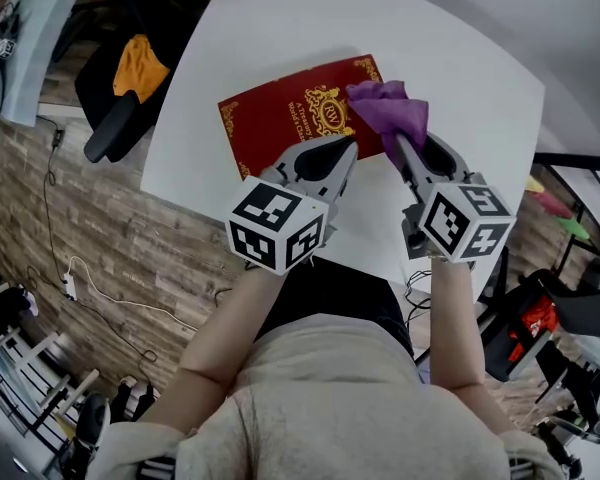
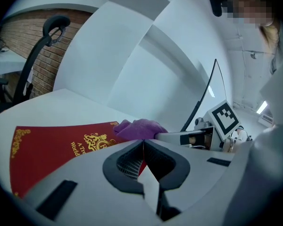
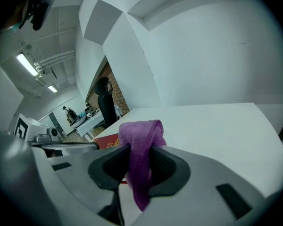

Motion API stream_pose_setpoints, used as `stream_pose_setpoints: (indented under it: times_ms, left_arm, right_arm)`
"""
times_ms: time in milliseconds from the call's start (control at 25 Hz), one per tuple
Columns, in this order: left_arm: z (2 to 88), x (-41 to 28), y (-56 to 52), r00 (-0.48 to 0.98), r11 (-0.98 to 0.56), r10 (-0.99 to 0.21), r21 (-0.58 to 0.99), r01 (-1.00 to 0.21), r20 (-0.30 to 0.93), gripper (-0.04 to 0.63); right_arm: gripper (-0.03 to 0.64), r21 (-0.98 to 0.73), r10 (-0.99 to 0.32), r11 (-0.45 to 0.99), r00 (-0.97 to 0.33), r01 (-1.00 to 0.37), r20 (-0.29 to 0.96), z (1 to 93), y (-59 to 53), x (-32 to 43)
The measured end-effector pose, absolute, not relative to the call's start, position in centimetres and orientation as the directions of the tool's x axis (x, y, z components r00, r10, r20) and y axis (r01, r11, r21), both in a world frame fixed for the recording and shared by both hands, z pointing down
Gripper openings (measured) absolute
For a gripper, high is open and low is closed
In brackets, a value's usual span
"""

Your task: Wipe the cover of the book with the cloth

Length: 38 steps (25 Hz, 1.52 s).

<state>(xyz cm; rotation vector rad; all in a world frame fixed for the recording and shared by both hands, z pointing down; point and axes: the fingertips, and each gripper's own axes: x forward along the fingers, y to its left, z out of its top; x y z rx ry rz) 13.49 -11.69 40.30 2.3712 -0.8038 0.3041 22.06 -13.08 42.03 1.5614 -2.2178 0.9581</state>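
A red book (image 1: 285, 118) with gold print lies on the white table (image 1: 460, 78), seen in the head view. A purple cloth (image 1: 388, 116) rests on the book's right end, bunched up. My right gripper (image 1: 400, 146) is shut on the cloth (image 3: 140, 149), which folds over the jaw tips and hangs down between them. My left gripper (image 1: 350, 150) sits just left of it over the book's near edge, jaws shut with nothing between them. In the left gripper view the book (image 2: 47, 149) and the cloth (image 2: 139, 128) lie just beyond the closed tips (image 2: 143, 142).
A black office chair (image 1: 130, 78) with an orange item on it stands left of the table. The table's near edge runs just in front of the book. Cables trail on the floor at the left. Coloured clutter sits at the right.
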Motion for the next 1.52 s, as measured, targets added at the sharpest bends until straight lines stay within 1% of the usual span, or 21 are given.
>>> stream_pose_setpoints:
  times_ms: [440,1000,1280,1520]
  left_arm:
    - [41.6,13.3,-12.6,0.770,-0.590,-0.488,0.495,-0.638,0.411,0.023]
    - [41.8,12.6,-11.8,0.752,-0.562,-0.502,0.499,-0.659,0.428,0.023]
    - [42.0,10.2,-12.1,0.733,-0.537,-0.515,0.499,-0.680,0.445,0.023]
    - [41.7,8.6,-11.6,0.746,-0.551,-0.498,0.503,-0.666,0.442,0.023]
  right_arm:
    - [0.121,-0.373,-0.694,0.184,-0.389,-0.910,0.606,44.8,-13.2,22.2]
    - [0.121,-0.332,-0.666,0.231,-0.397,-0.915,0.632,45.0,-13.1,21.7]
    - [0.121,-0.305,-0.670,0.215,-0.367,-0.928,0.645,45.1,-13.5,20.8]
    - [0.121,-0.287,-0.675,0.185,-0.334,-0.940,0.658,45.0,-13.4,20.4]
